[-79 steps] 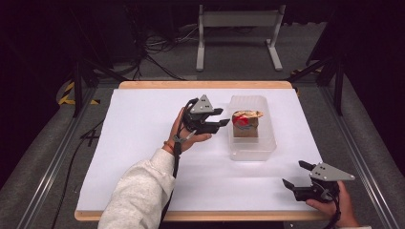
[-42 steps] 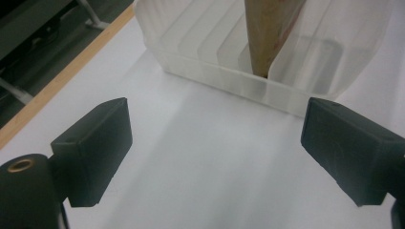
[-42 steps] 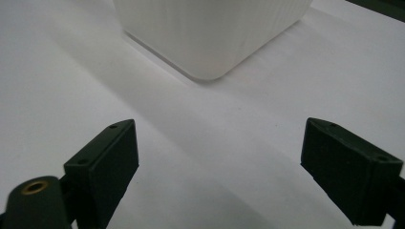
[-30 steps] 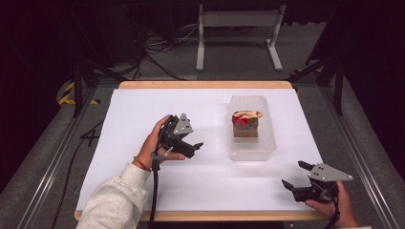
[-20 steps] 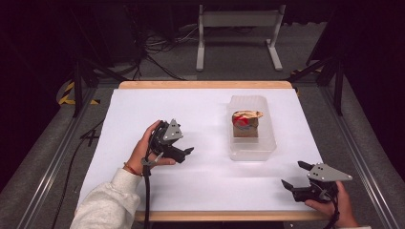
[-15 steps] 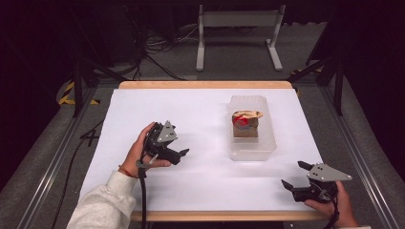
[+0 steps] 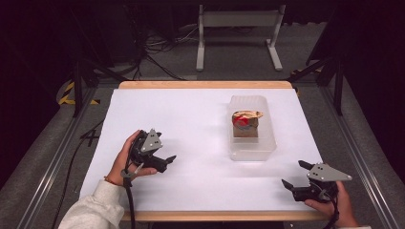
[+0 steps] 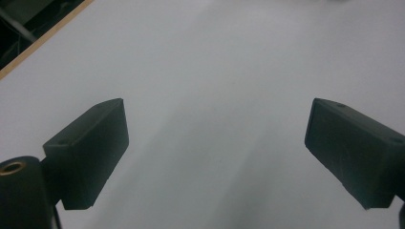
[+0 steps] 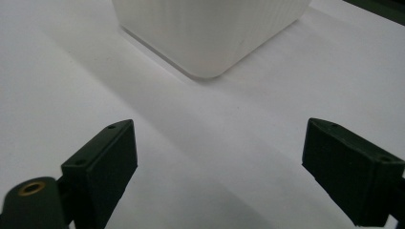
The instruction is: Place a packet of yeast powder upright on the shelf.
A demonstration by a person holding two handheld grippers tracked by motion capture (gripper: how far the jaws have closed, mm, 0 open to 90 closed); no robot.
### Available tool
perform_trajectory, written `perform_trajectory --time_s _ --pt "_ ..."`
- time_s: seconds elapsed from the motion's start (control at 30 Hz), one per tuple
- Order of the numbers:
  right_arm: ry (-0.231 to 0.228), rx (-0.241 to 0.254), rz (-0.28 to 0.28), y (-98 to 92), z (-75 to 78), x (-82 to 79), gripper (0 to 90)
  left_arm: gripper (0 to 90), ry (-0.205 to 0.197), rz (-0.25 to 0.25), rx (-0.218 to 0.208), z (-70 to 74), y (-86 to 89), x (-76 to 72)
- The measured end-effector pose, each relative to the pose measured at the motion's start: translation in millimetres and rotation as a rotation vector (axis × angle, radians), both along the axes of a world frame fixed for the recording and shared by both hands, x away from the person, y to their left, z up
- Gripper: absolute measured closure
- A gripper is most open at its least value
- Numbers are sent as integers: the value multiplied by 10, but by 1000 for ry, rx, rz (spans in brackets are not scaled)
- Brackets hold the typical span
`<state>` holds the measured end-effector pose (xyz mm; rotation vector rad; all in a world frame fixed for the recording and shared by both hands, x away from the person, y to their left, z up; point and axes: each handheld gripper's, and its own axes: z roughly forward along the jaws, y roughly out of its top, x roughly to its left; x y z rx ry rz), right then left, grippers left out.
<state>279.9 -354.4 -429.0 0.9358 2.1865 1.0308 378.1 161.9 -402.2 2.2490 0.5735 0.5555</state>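
- Clear plastic container [image 7: 252, 128] stands on the white table [image 7: 191, 119], right of centre; it holds a small brown box [image 7: 245, 127] with a red-marked top
- Left gripper [image 7: 165, 161] and right gripper [image 7: 292, 175]: jaws wide apart, empty; both well apart from the container
- Bare table lies between them; right gripper sits near the front edge
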Motion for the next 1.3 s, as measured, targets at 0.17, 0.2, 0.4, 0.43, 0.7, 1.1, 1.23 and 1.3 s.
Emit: perform_trajectory --time_s 0.17,0.2,0.4,0.43,0.7,1.1,1.23,1.3 --pt "-2 -2 -2 -2 2 0 122 78 -1 17 5 -31 151 -75" --pt "-3 -3 -2 -1 1 1 122 76 -8 30 9 -32 189 -102" --pt "-5 -6 -4 -3 2 1 122 75 -1 65 13 -67 427 -271" --pt "-4 -10 -1 -1 4 1 121 71 -1 65 15 -73 465 -291" --pt "-16 -14 4 23 13 37 120 64 9 161 -89 -169 803 -435" --pt "-22 -27 3 27 6 35 119 60 26 293 -280 -285 1256 -628" --pt "-25 -22 7 36 15 75 118 60 37 303 -306 -318 1298 -630" --pt "-19 -25 11 42 3 90 118 59 37 305 -303 -333 1275 -631"
